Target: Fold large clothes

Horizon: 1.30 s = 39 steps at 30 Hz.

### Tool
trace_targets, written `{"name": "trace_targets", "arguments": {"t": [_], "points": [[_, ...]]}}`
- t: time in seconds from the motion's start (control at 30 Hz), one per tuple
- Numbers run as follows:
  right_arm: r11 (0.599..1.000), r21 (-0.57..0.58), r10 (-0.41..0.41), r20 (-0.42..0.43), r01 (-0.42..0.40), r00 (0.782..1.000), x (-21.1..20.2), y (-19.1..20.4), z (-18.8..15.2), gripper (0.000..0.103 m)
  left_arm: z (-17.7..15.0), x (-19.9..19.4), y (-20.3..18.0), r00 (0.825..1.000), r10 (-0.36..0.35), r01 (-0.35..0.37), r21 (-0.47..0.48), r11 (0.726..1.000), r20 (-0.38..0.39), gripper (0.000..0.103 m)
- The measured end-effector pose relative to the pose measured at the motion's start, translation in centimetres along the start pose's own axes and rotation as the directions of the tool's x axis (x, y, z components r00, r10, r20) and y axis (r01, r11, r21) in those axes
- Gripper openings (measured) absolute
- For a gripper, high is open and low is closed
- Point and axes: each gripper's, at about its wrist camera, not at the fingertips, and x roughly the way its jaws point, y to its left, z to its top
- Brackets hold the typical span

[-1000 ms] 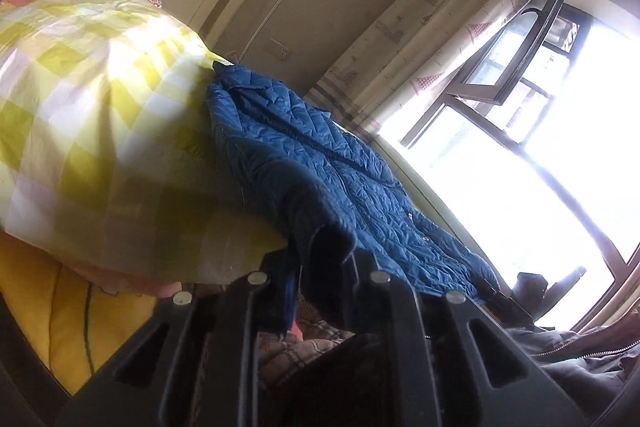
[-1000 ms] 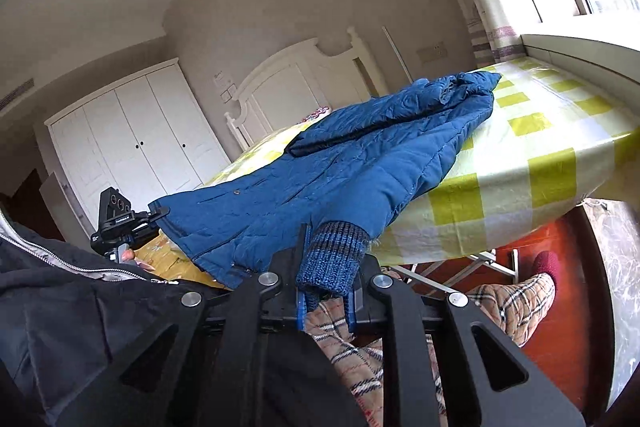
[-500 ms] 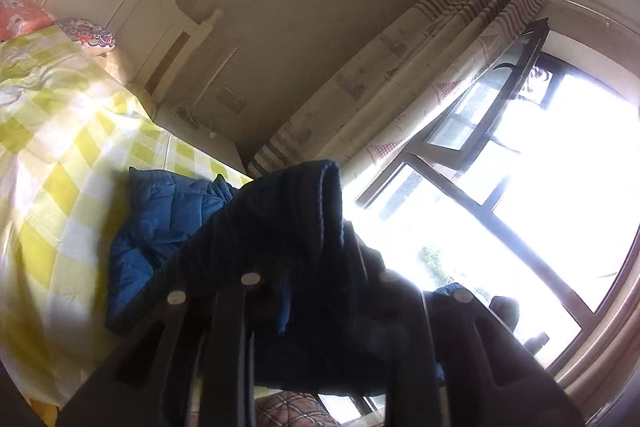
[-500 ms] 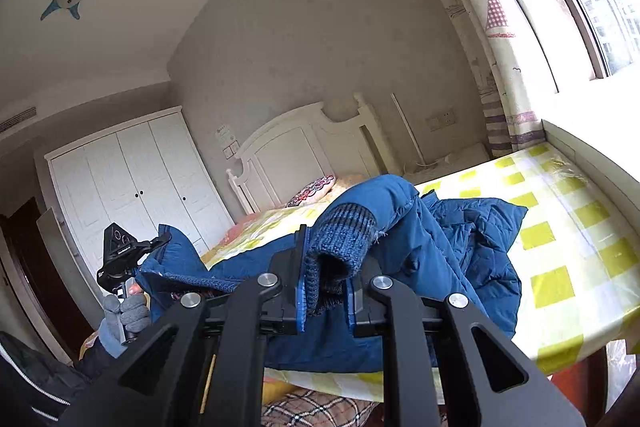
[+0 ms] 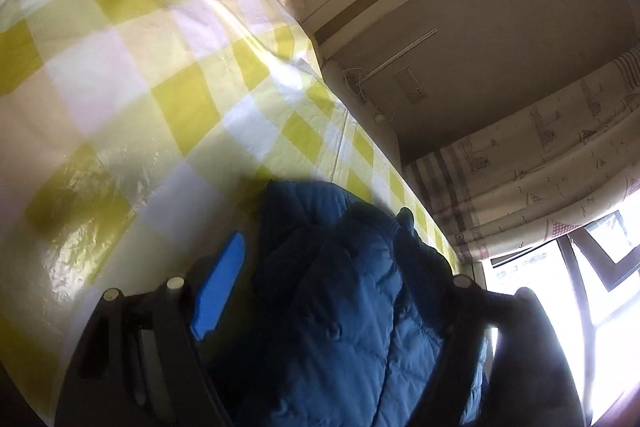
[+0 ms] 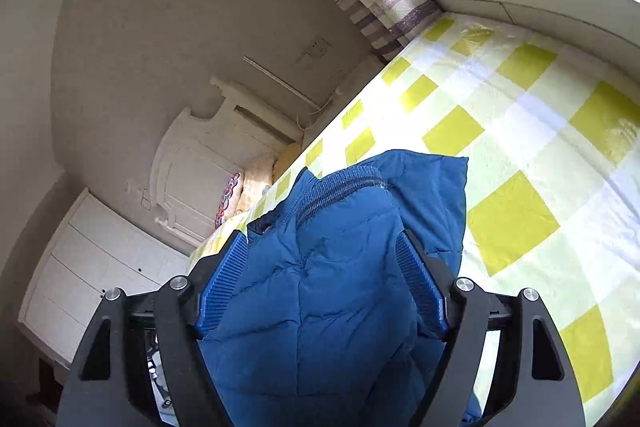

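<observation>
- left gripper: jaws had just been opening and stood spread wide. blue pad of one finger was clear of the cloth on its side; the other finger was mostly hidden behind fabric, so contact there could not be told.
- blue quilted padded jacket lay bunched between the left jaws, resting on the yellow-and-white checked plastic-covered bedspread, near the bed edge toward the window.
- right gripper: jaws had also just been opening, spread wide. ribbed blue pads flanked the jacket on both sides; fabric filled the gap and touched or nearly touched the pads, but no pinch was visible.
- dark ribbed knit cuff sat on top of the folded bulk, just ahead of the right fingertips.
- jacket pile sat on the checked bedspread, with bare sheet beyond it.
- white headboard and floral pillow were well apart from the jacket.
- striped curtain hung by the bright window.
</observation>
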Motion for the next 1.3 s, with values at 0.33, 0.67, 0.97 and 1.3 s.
{"name": "trace_targets", "arguments": {"t": [0.33, 0.67, 0.97, 1.3], "points": [[0.912, -0.398, -0.178, -0.159, 0.102, 0.971, 4.5, 3.4, 0.7, 0.075, -1.3, 4.4, -6.8, 0.974, 0.119, -0.002, 0.521, 0.854, -0.191, 0.081], [0.892, -0.433, -0.229, -0.178, 0.132, 0.957, 6.0, 3.2, -0.2, 0.047, -2.5, 8.6, -7.5, 0.965, 0.160, -0.012, 0.575, 0.818, -0.207, 0.059], [0.780, -0.599, -0.187, 0.052, 0.180, 0.981, -1.2, 11.5, -1.7, 0.012, -3.6, -2.0, -10.9, 1.000, 0.013, -0.008, 0.660, 0.751, -0.003, 0.016], [0.824, -0.483, -0.262, 0.140, 0.296, 0.955, 2.9, 16.6, 9.8, 0.012, 5.4, 1.1, -21.9, 0.985, 0.113, -0.171, 0.649, 0.741, 0.130, 0.018]]}}
